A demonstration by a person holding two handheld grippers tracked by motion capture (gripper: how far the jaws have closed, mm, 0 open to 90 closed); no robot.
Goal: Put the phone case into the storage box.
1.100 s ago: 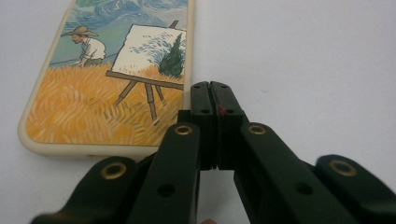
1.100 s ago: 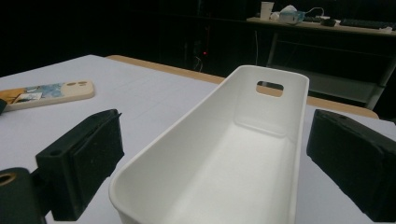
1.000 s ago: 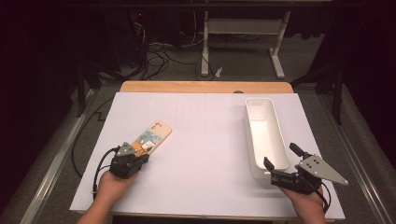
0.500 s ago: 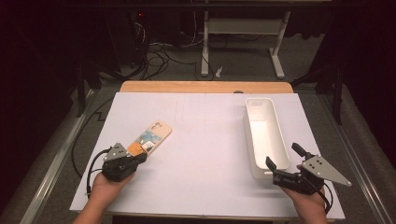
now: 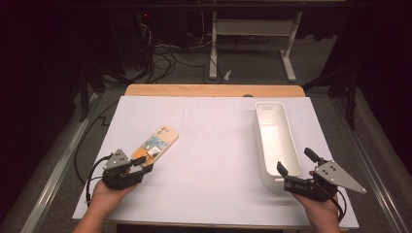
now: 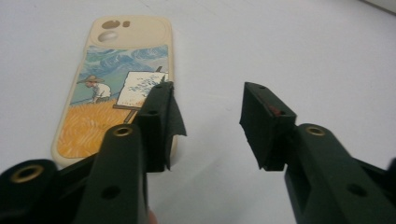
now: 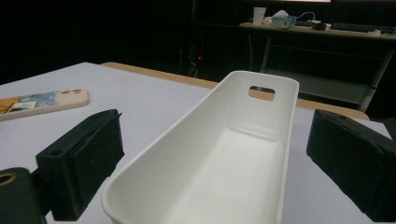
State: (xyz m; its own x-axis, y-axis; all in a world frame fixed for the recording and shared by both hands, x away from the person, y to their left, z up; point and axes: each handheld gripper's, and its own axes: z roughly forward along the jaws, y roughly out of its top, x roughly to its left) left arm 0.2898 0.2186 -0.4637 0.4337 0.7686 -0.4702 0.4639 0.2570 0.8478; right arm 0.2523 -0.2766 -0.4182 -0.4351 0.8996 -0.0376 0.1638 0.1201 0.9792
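**Left claw off the phone case, tray waiting**

Left claw (image 5: 144, 164) parted partway, jaws just been opening, nothing between them; pads clear of the phone case (image 5: 156, 142), which lies flat on the white desk (image 5: 214, 145) just ahead and a little to one side of the near jaw, as seen in the left gripper view (image 6: 211, 126). Painted side of the phone case (image 6: 116, 84) up, camera cut-outs at the far end, near end right by the jaw tip. Right claw (image 5: 297, 165) spread wide at the near end of the white tray (image 5: 275, 141), one jaw on either side of the rim, pads apart from the walls, gripping nothing. Tray (image 7: 224, 154) empty, long axis running away from the person, well apart from the phone case.

Step in hand, most likely: letting go of the case and setting up again. Next move probably calls for lining the left jaws over the near edge of the case, closing firmly, then lifting and carrying across to the tray; right claw perhaps to steady the tray.
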